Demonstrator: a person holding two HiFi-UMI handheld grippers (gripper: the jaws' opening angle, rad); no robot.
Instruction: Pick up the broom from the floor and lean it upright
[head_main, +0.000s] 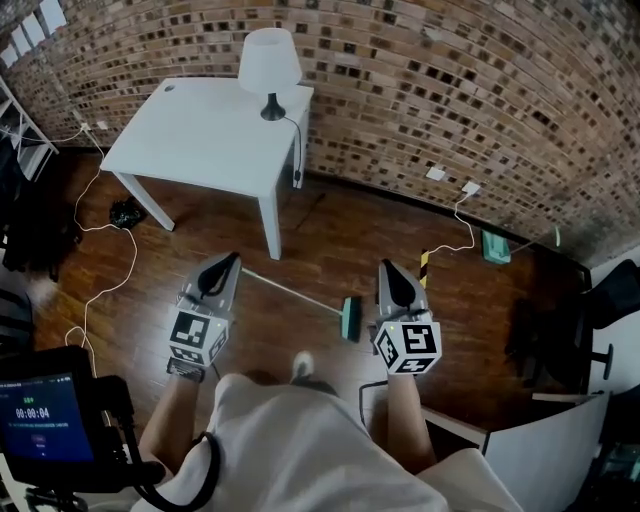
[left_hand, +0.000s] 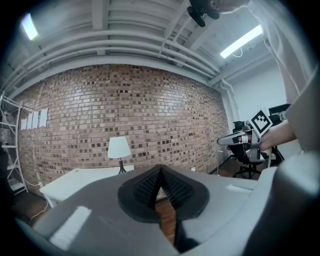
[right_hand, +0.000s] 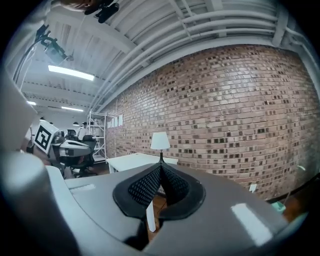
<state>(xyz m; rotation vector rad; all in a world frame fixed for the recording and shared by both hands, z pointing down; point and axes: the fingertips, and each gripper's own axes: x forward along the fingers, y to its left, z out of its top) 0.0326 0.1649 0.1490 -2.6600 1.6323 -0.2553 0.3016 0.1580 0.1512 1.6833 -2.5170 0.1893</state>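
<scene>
2 grippers are held out in front of the person above a dark wood floor (head_main: 330, 230). The left gripper (head_main: 232, 262) and the right gripper (head_main: 388, 270) each have their jaws pressed together with nothing between them. The broom (head_main: 296, 293) lies flat on the floor between them, its pale handle running from near the left gripper's tip to the teal head (head_main: 350, 318) just left of the right gripper. Farther off, a white table (head_main: 190, 140) with a lamp (head_main: 270, 62) stands against the brick wall (head_main: 450, 90).

The pickup has not begun. To do it well, the jaws likely need to spread before either gripper dips. They would then close across the thin handle near its middle, so the broom lifts level rather than swinging. The wall right of the table looks the nearest bare place to lean it, head down.
</scene>
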